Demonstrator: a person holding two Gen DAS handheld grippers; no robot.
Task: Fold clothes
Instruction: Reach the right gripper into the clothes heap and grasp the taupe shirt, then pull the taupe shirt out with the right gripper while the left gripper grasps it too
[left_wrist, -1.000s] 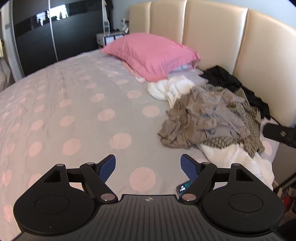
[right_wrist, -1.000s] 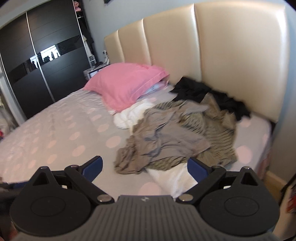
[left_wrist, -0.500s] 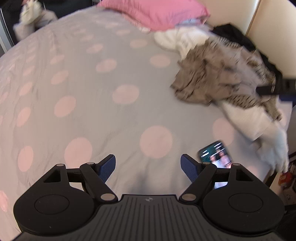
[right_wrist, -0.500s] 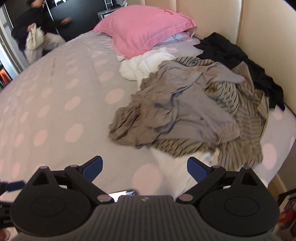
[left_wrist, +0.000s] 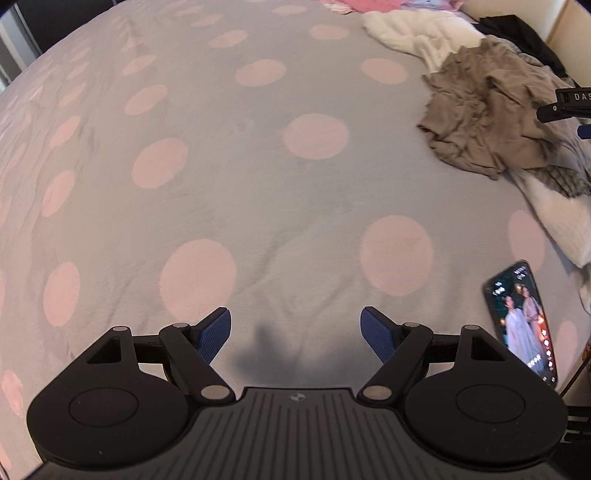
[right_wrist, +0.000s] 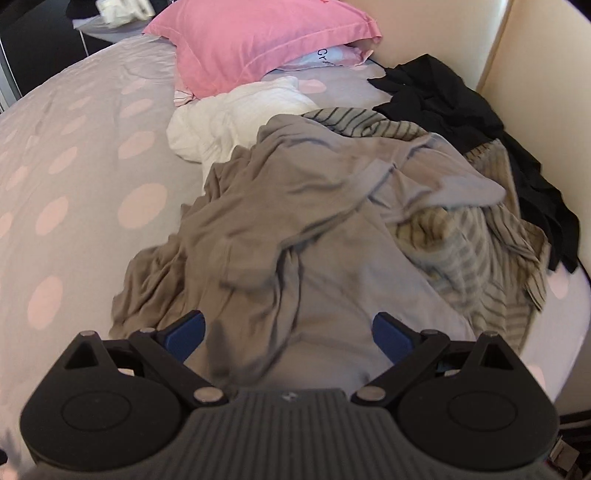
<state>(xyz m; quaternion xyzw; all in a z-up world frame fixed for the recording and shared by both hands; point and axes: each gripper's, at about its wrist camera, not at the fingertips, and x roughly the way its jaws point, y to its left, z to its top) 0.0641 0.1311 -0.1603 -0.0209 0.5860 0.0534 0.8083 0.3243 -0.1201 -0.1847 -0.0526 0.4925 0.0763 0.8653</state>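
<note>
polka-dot bed (left_wrist: 258, 177) is bare of folded items; heaped clothes (right_wrist: 314, 229) are untouched, left gripper (left_wrist: 295, 332) and right gripper (right_wrist: 288, 332) held wide, empty.

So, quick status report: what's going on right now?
Left gripper open, over bare bedspread. Right gripper open over clothes pile. Phone near bed's edge.

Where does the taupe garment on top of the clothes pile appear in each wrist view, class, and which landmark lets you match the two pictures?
Left wrist view: the taupe garment lies crumpled at the upper right, far from the open left gripper.
Right wrist view: it fills the centre, spreading down between the fingers of the open right gripper.
Shared landmark: the white garment lying beyond the taupe one, toward the pillow.
</note>
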